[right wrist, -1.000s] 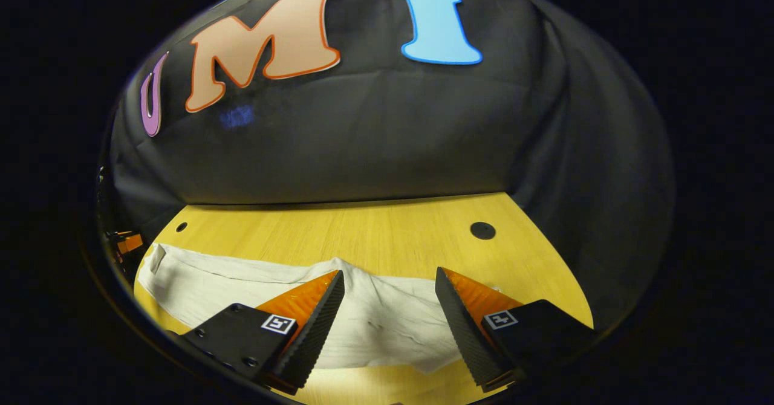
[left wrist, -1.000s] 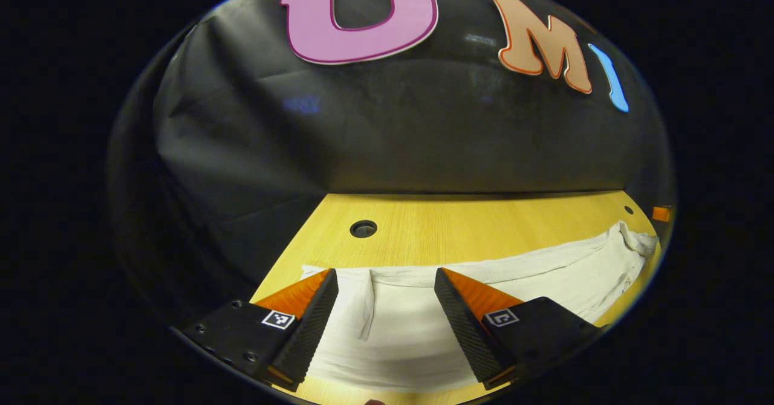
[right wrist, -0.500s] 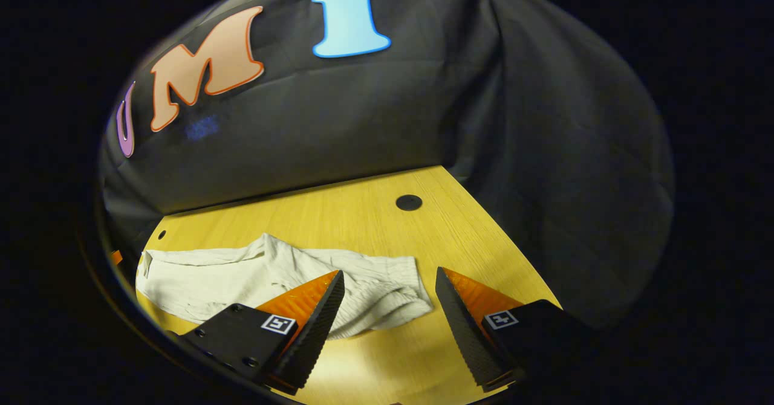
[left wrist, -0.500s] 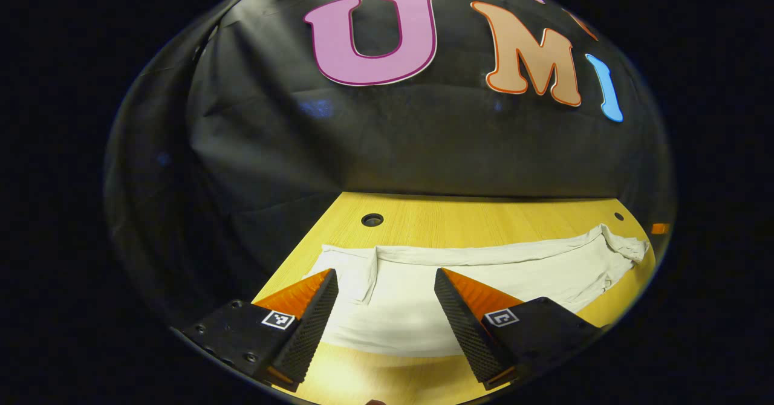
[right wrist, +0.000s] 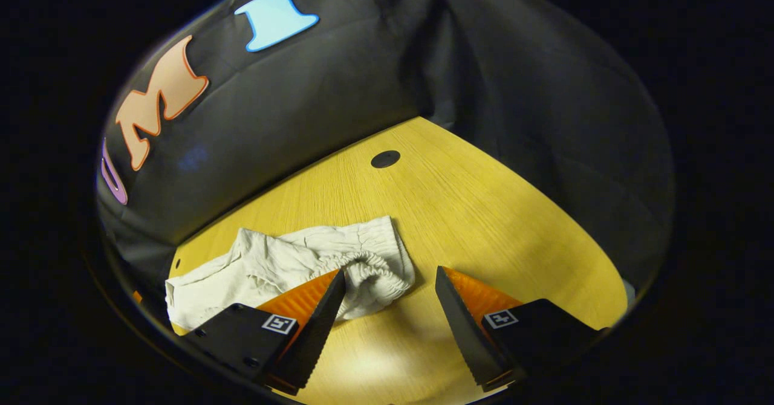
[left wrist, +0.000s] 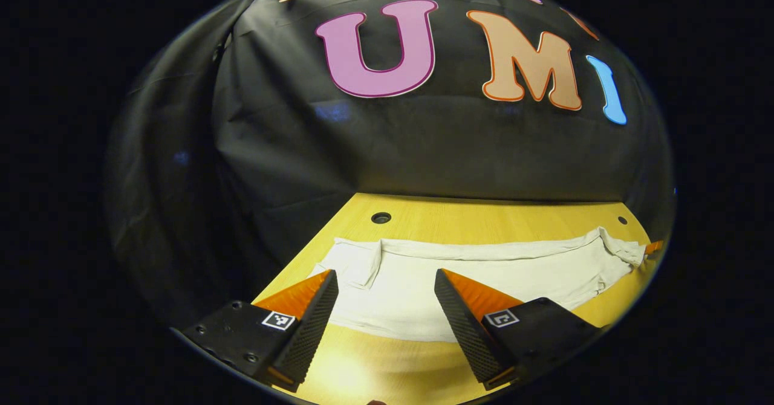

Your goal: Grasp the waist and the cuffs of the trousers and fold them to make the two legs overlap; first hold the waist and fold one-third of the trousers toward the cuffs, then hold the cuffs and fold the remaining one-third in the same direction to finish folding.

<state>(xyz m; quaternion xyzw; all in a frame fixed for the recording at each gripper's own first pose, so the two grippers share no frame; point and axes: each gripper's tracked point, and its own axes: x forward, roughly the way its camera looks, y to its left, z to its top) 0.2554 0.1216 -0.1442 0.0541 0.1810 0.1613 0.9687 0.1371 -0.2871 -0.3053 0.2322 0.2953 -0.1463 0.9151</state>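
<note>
Matt, wrinkled cloth trousers [left wrist: 484, 278] on a smooth wood-grain table [right wrist: 484, 211]

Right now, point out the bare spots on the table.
Bare wood runs right of the trousers past the round hole, and a strip lies between trousers and wall. The near-left holds the cloth.

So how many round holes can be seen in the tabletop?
2. In the left gripper view one hole sits near the table's far left, above the cuff end of the trousers; a smaller hole sits far right. More may be hidden under the cloth.
</note>
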